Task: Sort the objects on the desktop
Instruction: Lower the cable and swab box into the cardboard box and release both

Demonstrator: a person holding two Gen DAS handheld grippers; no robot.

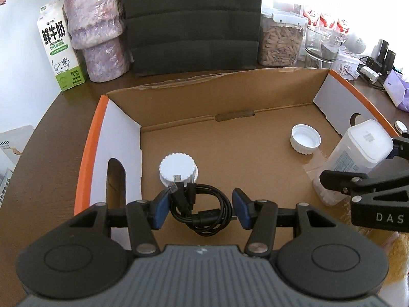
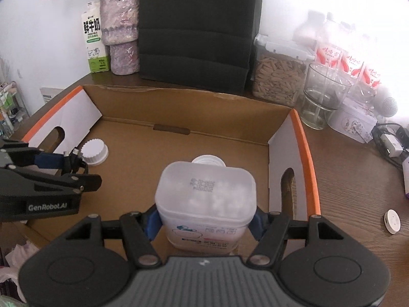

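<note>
My left tool (image 1: 201,208) has its two blue pads around a coiled black cable (image 1: 202,208). The left pad touches the coil, but at the right pad I cannot tell if it presses, so I cannot say the grip is firm. The bundle is low inside the open cardboard box (image 1: 230,94), close to its floor, and its plugs point toward a white cap (image 1: 177,169) that stands just behind it on the box floor.

My right tool (image 2: 205,223) is closed on a frosted white plastic container (image 2: 205,199); both blue pads press on its sides, near the label end. The container is tilted, its flat bottom facing the camera, over the right part of the same box. Just behind it a second white cap (image 1: 305,139) lies with its open side up on the box floor.

The box stands on the brown tabletop (image 2: 358,184). Behind the box I see a milk carton (image 1: 60,48), a purple vase (image 1: 98,33), a dark bag (image 1: 191,23) and a jar of grain (image 2: 278,79).
</note>
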